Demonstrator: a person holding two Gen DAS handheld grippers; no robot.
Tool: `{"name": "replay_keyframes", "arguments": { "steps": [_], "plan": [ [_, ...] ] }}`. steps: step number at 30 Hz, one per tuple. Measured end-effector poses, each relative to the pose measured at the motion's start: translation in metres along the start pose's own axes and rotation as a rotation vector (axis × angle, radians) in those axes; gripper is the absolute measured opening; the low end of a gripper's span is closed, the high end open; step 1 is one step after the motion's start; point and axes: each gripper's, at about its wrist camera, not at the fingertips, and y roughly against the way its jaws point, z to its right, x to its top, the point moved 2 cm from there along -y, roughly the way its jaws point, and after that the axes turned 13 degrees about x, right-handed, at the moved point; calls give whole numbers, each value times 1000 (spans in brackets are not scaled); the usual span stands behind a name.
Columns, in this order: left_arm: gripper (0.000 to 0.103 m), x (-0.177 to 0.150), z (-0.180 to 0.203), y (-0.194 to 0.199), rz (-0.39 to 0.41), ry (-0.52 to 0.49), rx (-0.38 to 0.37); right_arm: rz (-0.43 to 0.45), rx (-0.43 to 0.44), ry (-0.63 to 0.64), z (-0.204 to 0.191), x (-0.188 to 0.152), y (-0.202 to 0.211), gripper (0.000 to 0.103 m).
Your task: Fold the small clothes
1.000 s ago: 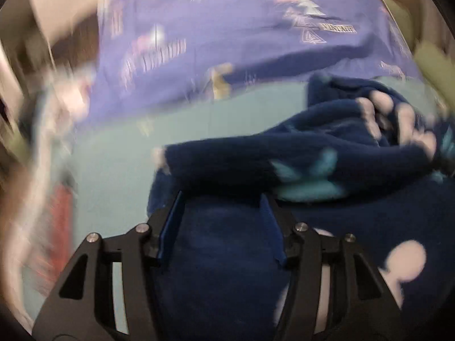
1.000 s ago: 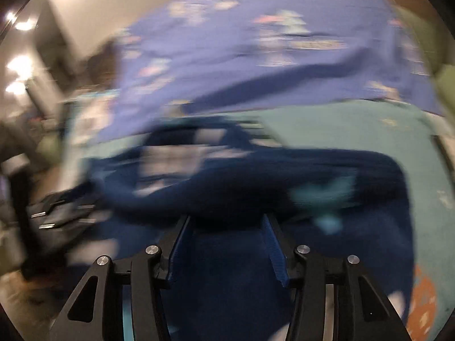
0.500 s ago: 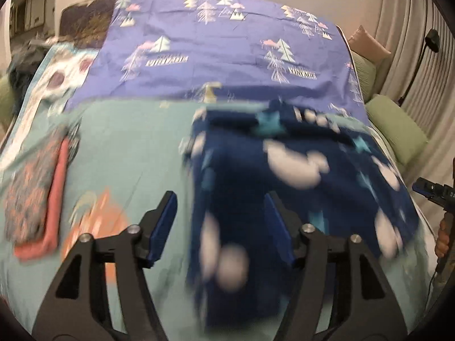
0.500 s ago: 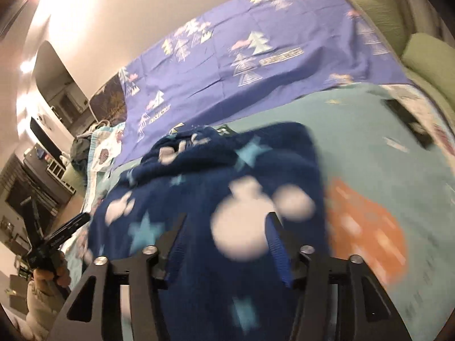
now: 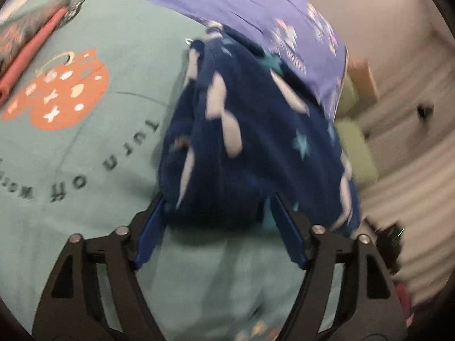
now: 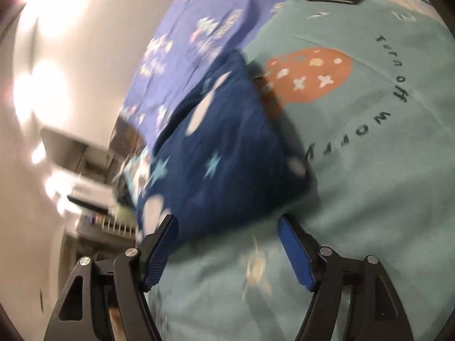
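Navy fleece garment [image 5: 244, 142], both grippers' jaws spread

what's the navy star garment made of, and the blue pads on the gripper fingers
Navy star garment: probably plush fleece; matte, thick and fuzzy-looking, though blurred. Blue pads on the right gripper: smooth, slightly glossy, likely plastic or rubber; cannot tell which.

right tongs [image 6: 227, 238] spread wide, nothing between them, navy star-print fleece garment [image 6: 224, 145] just ahead on teal bedspread [image 6: 384, 184], purple sheet [image 6: 204, 28] behind, frame motion-blurred
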Motion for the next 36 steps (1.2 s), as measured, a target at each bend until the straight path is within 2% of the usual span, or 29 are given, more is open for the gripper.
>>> {"name": "replay_keyframes", "arguments": {
  "steps": [2, 4, 5, 6, 7, 11, 13, 15, 18, 21, 23, 26, 27, 29, 32, 34, 36],
  "plan": [
    [76, 10, 2, -9, -4, 72, -4, 29, 1, -4, -6, 12, -14, 82],
    [40, 16, 5, -14, -7, 72, 6, 30, -30, 3, -10, 20, -27, 83],
    [30, 17, 9, -18, -28, 57, -6, 24, -50, 9, -12, 23, -33, 76],
    [26, 18, 9, -17, -26, 62, -5, 11, -73, 16, -14, 25, -40, 31],
    [25, 19, 10, -12, -15, 59, -13, -10, -91, 7, -13, 26, -45, 12],
    [21, 30, 24, 39, 80, -21, -45, 25, -38, 4, -29, 26, -29, 11],
    [21, 29, 30, 62, 112, -67, -43, -1, -13, 24, -43, 18, -18, 11],
    [21, 21, 33, 89, 133, -124, -40, -29, -26, 74, -58, 1, -2, 11],
    [21, -14, 28, 124, 127, -181, -40, -52, -30, 132, -74, -32, 29, 11],
    [21, -64, 7, 151, 89, -218, -41, -85, -26, 143, -72, -73, 65, 11],
    [23, -91, -5, 152, 48, -257, 22, -140, -74, 152, -63, -102, 74, 12],
    [25, -114, -22, 145, -1, -295, 146, -252, -192, 88, -35, -127, 78, 24],
    [24, -112, -29, 147, 8, -288, 176, -254, -215, 76, -29, -126, 85, 31],
    [25, -98, -38, 168, 110, -276, 262, -211, -251, 78, -31, -117, 100, 35],
    [27, -66, -34, 201, 296, -305, 352, -86, -344, 222, -68, -86, 120, 38],
    [28, -43, -17, 201, 357, -381, 359, -53, -428, 361, -98, -68, 113, 44],
    [28, -17, 9, 182, 356, -471, 336, -66, -446, 501, -131, -49, 90, 46]
  ]
}}
